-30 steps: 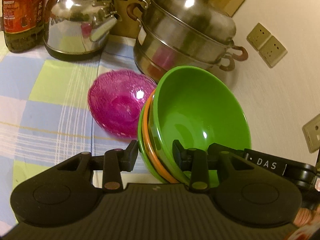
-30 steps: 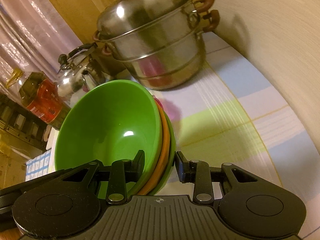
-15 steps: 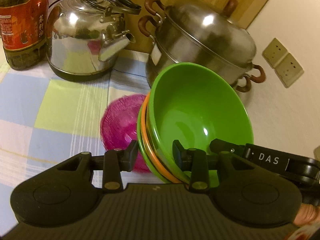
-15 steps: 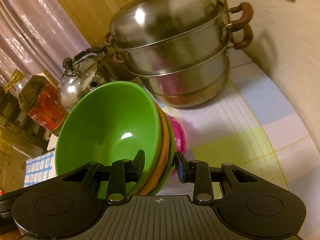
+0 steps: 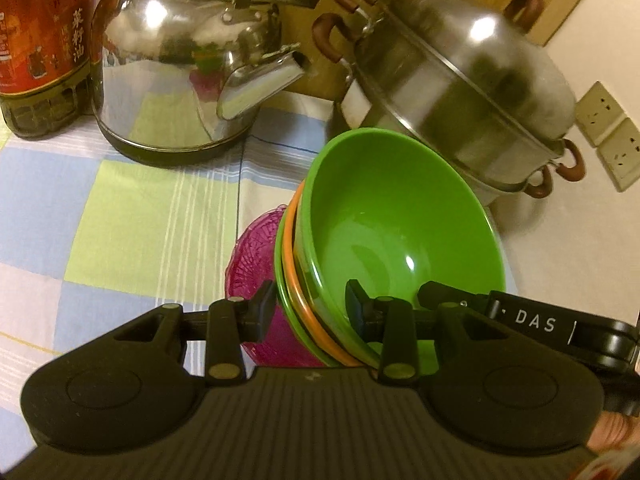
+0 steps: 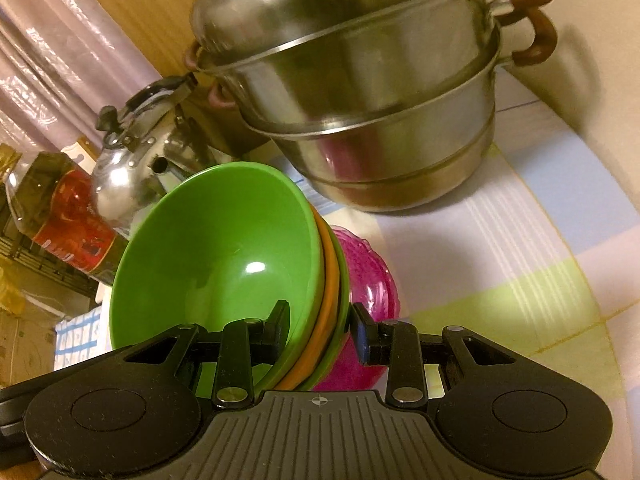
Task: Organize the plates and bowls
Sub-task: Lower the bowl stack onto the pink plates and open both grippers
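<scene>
Both grippers are clamped on the rim of one nested stack of bowls (image 5: 400, 240), green over orange over green: the left gripper (image 5: 310, 310) bites the rim at about 6 o'clock in the left wrist view, and the right gripper (image 6: 320, 326) does the same from the opposite side in the right wrist view. A second ago the pink glass bowl (image 5: 256, 280) lay in plain view at about 9 o'clock of the stack, with checked cloth between them. Now the stack has travelled toward it and sunk a little, so most of the pink bowl is hidden behind the stack's underside. The steamer pot (image 5: 460, 92) and the kettle (image 5: 180, 64) at 12 o'clock have grown larger, so the carry runs toward the back of the surface (image 5: 120, 220). I judge that the stack is about to be nested into the pink bowl. Whether the two already touch I cannot tell; the stack sits tilted and needs levelling first.
</scene>
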Action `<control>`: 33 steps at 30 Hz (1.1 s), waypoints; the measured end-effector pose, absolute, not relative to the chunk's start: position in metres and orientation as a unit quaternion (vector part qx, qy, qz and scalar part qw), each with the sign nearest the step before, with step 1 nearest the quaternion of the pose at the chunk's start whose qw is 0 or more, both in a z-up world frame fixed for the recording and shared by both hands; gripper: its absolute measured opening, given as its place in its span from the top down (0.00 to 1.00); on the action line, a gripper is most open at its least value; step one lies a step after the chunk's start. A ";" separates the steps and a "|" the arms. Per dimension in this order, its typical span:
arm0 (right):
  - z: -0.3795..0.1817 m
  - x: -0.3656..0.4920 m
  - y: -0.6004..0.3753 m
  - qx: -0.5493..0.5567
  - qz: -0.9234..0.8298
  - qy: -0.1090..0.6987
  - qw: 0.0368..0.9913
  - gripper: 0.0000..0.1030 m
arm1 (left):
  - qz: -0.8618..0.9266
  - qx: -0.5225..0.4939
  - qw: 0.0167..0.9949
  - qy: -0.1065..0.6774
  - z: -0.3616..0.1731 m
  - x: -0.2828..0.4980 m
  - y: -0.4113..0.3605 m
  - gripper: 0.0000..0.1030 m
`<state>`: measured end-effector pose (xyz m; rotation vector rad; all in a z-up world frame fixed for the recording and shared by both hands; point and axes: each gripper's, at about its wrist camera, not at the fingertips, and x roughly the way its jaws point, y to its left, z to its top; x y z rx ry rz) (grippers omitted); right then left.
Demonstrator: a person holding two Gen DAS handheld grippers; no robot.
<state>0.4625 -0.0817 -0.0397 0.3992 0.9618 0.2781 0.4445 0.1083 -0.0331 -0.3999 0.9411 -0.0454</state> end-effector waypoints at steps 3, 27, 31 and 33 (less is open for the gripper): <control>-0.051 0.470 -0.080 0.194 0.132 0.464 0.854 0.68 | -0.021 -0.190 0.870 0.454 -0.043 0.451 0.111 0.67; -0.074 0.481 -0.081 0.195 0.136 0.471 0.849 0.64 | -0.017 -0.204 0.870 0.448 -0.069 0.457 0.116 0.65; -0.071 0.476 -0.086 0.204 0.140 0.452 0.857 0.50 | -0.011 -0.191 0.884 0.426 -0.064 0.450 0.117 0.60; -0.068 0.472 -0.090 0.209 0.145 0.442 0.860 0.47 | -0.011 -0.199 0.886 0.418 -0.061 0.444 0.119 0.53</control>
